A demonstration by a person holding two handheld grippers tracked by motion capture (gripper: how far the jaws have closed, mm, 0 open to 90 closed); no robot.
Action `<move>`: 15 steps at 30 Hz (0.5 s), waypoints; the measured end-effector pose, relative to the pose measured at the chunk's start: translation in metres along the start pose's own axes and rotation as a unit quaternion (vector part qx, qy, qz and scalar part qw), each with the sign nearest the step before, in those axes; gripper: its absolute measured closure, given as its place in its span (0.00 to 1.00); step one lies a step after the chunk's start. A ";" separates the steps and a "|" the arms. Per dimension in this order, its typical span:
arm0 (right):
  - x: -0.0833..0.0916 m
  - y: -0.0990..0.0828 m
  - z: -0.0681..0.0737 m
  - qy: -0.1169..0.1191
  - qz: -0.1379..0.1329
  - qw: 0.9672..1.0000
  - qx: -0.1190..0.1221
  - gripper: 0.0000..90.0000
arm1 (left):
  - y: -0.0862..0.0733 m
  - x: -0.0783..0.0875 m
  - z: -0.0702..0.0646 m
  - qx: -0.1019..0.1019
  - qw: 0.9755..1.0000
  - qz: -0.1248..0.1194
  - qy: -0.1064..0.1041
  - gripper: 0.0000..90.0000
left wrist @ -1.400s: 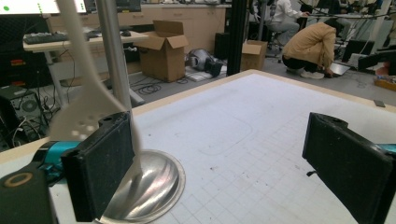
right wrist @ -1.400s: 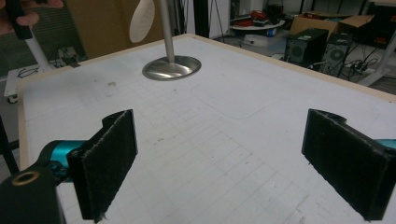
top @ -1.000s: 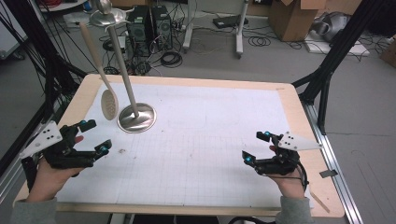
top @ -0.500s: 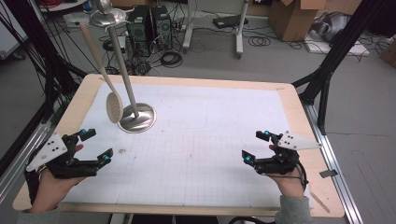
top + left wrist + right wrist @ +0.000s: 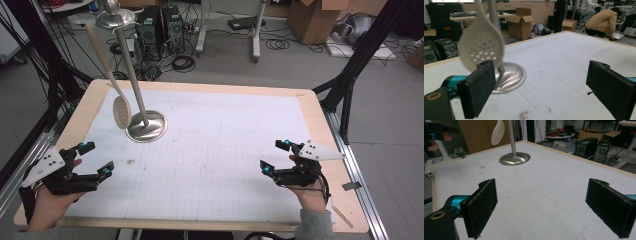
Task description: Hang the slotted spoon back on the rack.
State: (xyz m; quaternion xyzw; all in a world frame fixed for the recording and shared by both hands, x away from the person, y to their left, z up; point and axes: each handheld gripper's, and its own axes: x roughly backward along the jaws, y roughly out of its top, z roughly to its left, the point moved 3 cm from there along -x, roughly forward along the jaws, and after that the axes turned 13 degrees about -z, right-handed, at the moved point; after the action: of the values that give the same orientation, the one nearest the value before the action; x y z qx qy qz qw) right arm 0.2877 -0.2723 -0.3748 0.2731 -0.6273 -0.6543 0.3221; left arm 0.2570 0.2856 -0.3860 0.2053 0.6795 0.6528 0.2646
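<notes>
Both tongs gape wide, holding nothing.

The left gripper (image 5: 94, 161) rests low on the white gridded table mat (image 5: 220, 150); just beyond its jaws hangs a pale perforated slotted spoon (image 5: 122, 111) beside the polished steel stand (image 5: 146, 126). The right gripper (image 5: 276, 157) sits well apart from both.

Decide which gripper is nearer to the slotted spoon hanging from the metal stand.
Left. The left gripper sits just below the slotted spoon, at the table's near left. The right gripper is far across the mat, near the right edge.
</notes>
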 end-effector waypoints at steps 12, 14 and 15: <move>0.007 -0.004 -0.006 0.004 -0.020 1.000 -0.006 0.10 | -0.013 0.018 0.021 0.021 0.999 -0.004 0.033 0.11; 0.009 -0.004 -0.007 0.007 -0.027 1.000 -0.007 0.10 | -0.015 0.019 0.021 0.021 0.999 -0.004 0.035 0.11; 0.009 -0.004 -0.008 0.009 -0.034 0.999 -0.003 0.10 | -0.015 0.020 0.022 0.022 0.999 -0.004 0.035 0.11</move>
State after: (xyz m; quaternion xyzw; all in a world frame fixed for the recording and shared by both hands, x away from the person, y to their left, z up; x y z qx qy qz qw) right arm 0.2874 -0.2844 -0.3792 0.2989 -0.6125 -0.6644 0.3067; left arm 0.2564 0.3139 -0.4030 0.1853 0.7031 0.6437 0.2387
